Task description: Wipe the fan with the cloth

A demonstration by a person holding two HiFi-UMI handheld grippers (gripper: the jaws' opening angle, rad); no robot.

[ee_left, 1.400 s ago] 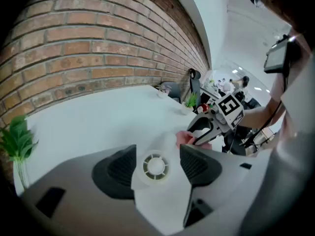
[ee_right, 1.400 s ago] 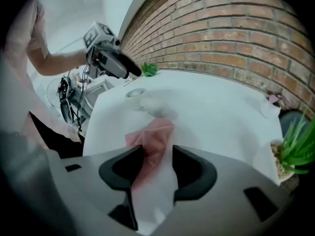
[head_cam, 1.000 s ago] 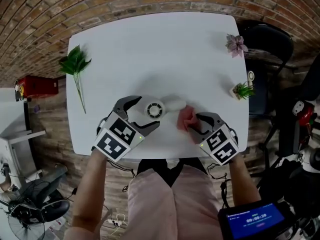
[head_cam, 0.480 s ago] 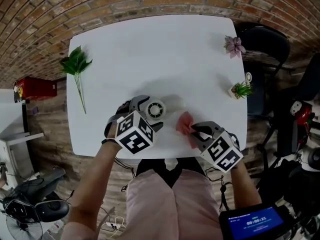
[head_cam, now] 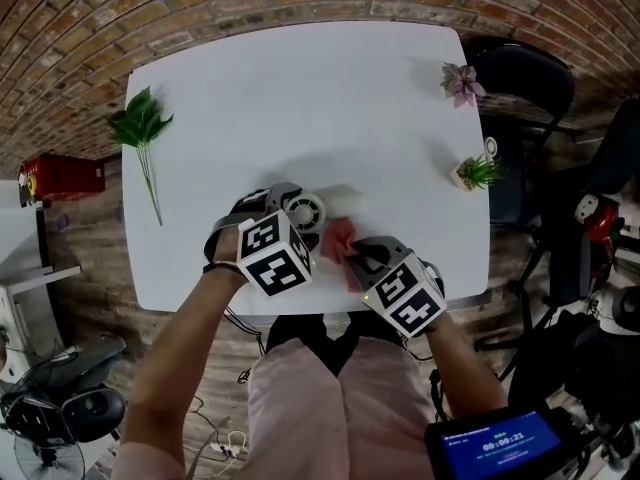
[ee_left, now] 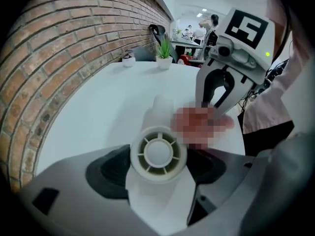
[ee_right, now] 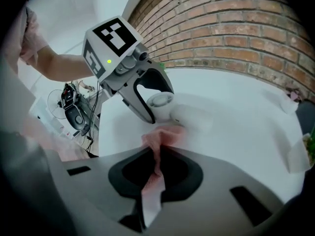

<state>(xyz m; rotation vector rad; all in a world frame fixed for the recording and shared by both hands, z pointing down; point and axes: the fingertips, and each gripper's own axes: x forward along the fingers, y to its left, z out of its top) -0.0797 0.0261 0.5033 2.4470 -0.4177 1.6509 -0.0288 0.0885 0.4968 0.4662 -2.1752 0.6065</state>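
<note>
Left jaws: my left gripper (head_cam: 288, 211) is clamped on the round head of the fan. The jaws have just been closing, with the fan between the two dark pads.
Right jaws: my right gripper (head_cam: 356, 255) is pressed together on the cloth, and a thin fold runs up between the pads.
Fan (ee_left: 158, 154): white and smooth, it looks like plastic. It has a ring with short spokes around a flat hub. It lies on the table near my edge, and its rounded body points away from me.
Cloth (ee_right: 158, 137): pink, soft and crumpled. Its free end is just beside the fan body; I cannot tell if they touch.
Hidden: in the head view my marker cubes cover most of both jaws. In the left gripper view the cloth cannot be made out.
Table (head_cam: 300, 98): white, matte, with rounded corners.
Far things: a green leafy sprig (head_cam: 140, 128) lies at the left edge. A small potted plant (head_cam: 475, 173) and a pink flower (head_cam: 460, 83) are at the right edge, too small for details.
</note>
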